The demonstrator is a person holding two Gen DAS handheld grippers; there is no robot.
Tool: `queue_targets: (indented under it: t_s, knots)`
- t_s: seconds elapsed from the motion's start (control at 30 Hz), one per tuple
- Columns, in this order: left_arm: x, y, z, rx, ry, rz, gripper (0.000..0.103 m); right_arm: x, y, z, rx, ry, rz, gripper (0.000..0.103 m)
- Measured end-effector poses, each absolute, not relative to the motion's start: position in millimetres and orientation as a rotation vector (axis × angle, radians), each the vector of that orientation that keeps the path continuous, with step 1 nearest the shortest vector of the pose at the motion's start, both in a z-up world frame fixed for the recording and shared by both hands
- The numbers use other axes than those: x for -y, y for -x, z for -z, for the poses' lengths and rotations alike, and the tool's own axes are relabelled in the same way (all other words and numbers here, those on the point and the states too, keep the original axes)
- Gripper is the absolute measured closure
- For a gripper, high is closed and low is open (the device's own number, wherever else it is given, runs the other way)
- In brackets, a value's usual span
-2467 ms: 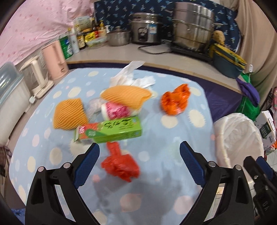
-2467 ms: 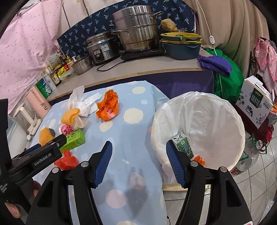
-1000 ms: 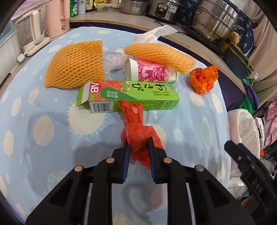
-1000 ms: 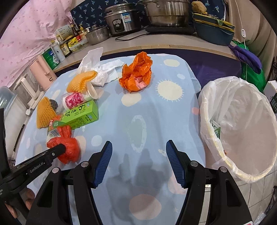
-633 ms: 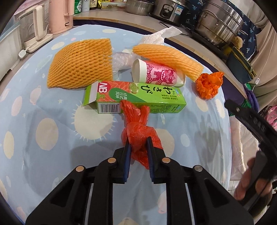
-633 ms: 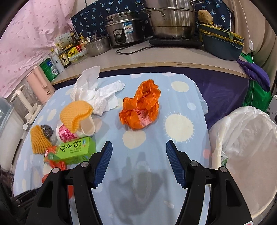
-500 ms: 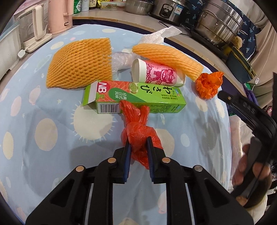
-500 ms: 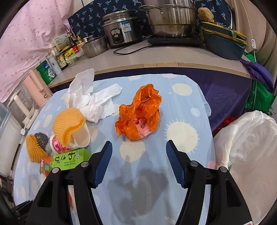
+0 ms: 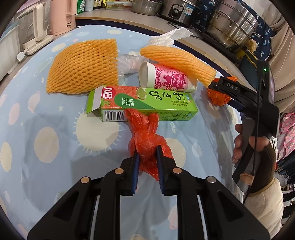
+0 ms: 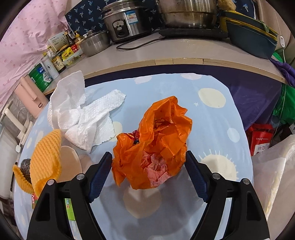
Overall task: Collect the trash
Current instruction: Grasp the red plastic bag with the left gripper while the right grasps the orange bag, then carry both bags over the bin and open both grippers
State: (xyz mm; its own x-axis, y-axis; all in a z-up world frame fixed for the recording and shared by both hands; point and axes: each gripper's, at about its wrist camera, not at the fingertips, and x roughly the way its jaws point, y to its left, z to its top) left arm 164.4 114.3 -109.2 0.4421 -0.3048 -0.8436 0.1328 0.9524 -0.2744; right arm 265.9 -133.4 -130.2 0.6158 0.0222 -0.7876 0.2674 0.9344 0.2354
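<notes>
My left gripper (image 9: 147, 154) is shut on a knotted red plastic bag (image 9: 145, 140) that lies on the blue spotted tablecloth (image 9: 55, 129). Beyond it lie a green carton (image 9: 143, 103), a pink paper cup (image 9: 166, 78) and two orange foam nets (image 9: 84, 64). My right gripper (image 10: 149, 162) is open, its jaws on either side of a crumpled orange plastic bag (image 10: 153, 145) on the cloth, with small gaps. That bag also shows in the left wrist view (image 9: 218, 96), partly behind the right gripper's body.
White paper towels (image 10: 83, 114) lie left of the orange bag. A white-lined trash bin (image 10: 272, 175) stands off the table's right edge. A counter behind holds a rice cooker (image 10: 125, 22), pots, bottles and a pink kettle (image 9: 61, 16).
My right gripper has moved forward from beside the bin to straddle the orange bag. My left gripper closed on the red bag and has stayed still since.
</notes>
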Motion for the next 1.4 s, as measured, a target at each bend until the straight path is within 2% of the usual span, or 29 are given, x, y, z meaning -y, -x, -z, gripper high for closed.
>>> queue_targets:
  t_s: [0.13, 0.33, 0.83, 1.4]
  knots:
    - [-115.2, -164.6, 109.2, -1.083, 0.183, 0.276, 0.086, 133.5, -263.7, 133.6, -0.901, -0.352, 0.13, 0.054]
    - [-114.3, -163.0, 107.8, -1.082, 0.179, 0.27, 0.086, 130.1, -236.8, 118.1, -0.864, -0.328, 0.136, 0.064]
    - [-91.4, -130.5, 85.3, -1.04, 0.123, 0.283, 0.088, 154.6, -77.3, 83.2, -0.823, -0.432, 0.149, 0.064]
    - [4.5, -80.3, 20.8, -0.907, -0.003, 0.475, 0.088, 233.0, 43.8, 42.2, -0.676, -0.465, 0.355, 0.064]
